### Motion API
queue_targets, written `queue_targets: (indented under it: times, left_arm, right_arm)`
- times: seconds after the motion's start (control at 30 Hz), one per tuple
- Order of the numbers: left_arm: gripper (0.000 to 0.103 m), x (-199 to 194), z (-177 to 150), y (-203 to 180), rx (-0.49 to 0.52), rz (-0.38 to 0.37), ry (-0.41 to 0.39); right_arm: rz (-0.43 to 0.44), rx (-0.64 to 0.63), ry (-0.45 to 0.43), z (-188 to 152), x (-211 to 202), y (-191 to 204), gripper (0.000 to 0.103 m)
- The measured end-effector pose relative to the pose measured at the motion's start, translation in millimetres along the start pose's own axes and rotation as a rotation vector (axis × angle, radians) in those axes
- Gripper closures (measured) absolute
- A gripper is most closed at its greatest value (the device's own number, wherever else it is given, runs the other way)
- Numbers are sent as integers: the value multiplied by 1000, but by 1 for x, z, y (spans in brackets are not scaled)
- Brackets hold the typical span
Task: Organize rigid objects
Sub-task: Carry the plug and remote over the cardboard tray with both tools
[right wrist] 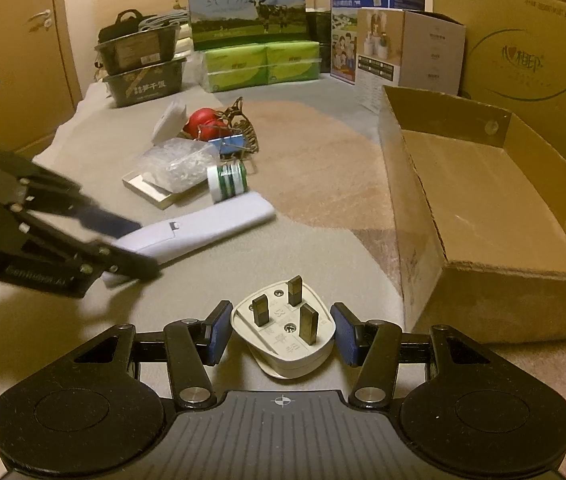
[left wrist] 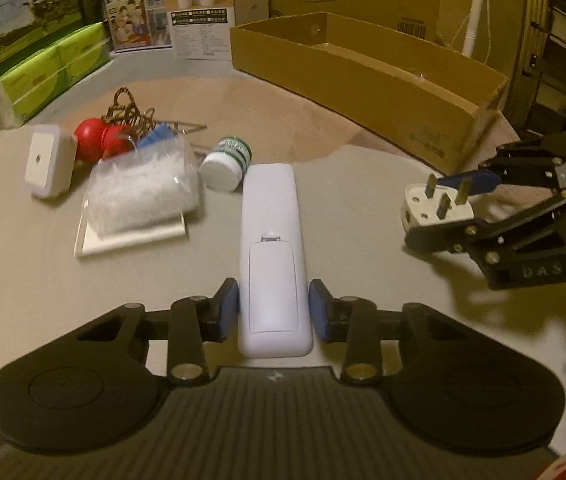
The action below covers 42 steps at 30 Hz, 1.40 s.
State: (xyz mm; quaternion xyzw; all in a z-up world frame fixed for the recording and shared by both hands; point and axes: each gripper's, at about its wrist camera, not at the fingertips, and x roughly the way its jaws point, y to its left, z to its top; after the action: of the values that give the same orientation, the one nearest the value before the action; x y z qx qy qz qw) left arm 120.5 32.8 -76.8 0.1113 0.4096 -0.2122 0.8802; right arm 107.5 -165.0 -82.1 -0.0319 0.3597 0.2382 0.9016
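Grey cloth covers the desk (left wrist: 323,216), an open cardboard box (right wrist: 483,200) at its right. Lying back-up, the white remote control (left wrist: 271,256) sits between the narrowed left gripper (left wrist: 274,308) pads. Clamped in the right gripper (right wrist: 281,334), the white three-pin plug (right wrist: 283,332) points prongs up.

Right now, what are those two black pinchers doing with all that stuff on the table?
A person is tidying small things with a gripper in each hand. The left gripper sits around the end of a white remote lying on the table. The right gripper holds a white plug, prongs up. An open cardboard box waits alongside, with nothing visible inside. A pill bottle, red balls and other bits remain in a pile.
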Motion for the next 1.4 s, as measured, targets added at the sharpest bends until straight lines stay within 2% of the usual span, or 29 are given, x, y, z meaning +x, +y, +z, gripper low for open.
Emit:
queue_targets:
  times: [0.13, 0.33, 0.7, 1.07, 1.4]
  left_arm:
    - [68, -8, -8, -18, -31, 49, -7]
    - [67, 3, -2, -26, -33, 114, -41]
    - [69, 7, 3, -28, -86, 138, -37]
    - [69, -27, -4, -42, -184, 158, -58]
    - [69, -55, 9, -64, -225, 156, -95]
  right_arm:
    - [-8, 8, 3, -8, -10, -2, 50]
    - [-18, 29, -2, -13, -16, -7, 50]
    - [-15, 45, -14, -14, -16, -10, 50]
    - [-15, 35, -60, -11, -43, -5, 50]
    - [-38, 52, -109, -9, -75, -10, 50]
